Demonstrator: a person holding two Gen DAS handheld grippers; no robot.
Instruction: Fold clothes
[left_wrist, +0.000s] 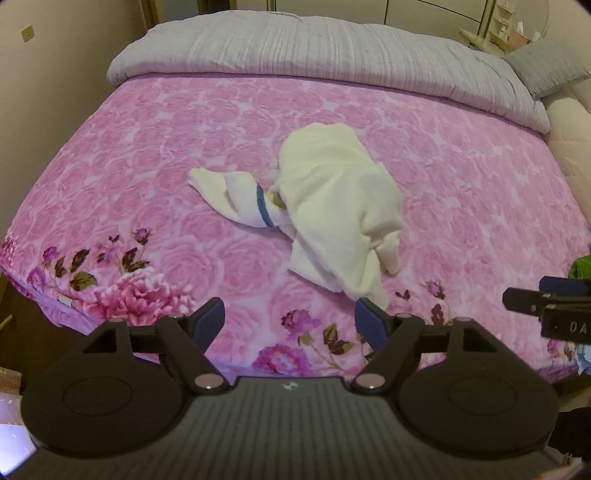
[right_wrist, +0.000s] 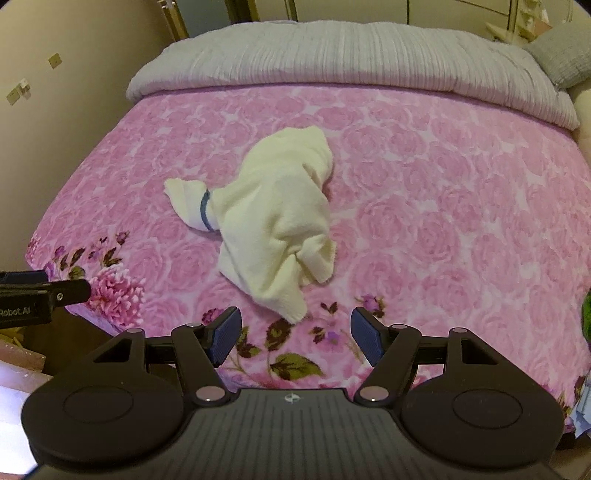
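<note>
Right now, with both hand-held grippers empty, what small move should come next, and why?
Probably lower the right hand-held gripper onto the near corner of the crumpled cream fleece garment and pinch it. Both stand open above the pink floral blanket, and that corner lies just beyond its fingertips.

You are looking at a big pink blanket (left_wrist: 461, 192) with roses on it, filling the middle of both views. A gray quilt (left_wrist: 314, 48) is lying across the top of the frame, touching the blanket's far edge. A gray pillow (left_wrist: 546, 68) is sitting at the upper right. A green thing (left_wrist: 580, 267) is peeking in at the right edge. A beige wall (right_wrist: 74, 110) is standing at the left.
</note>
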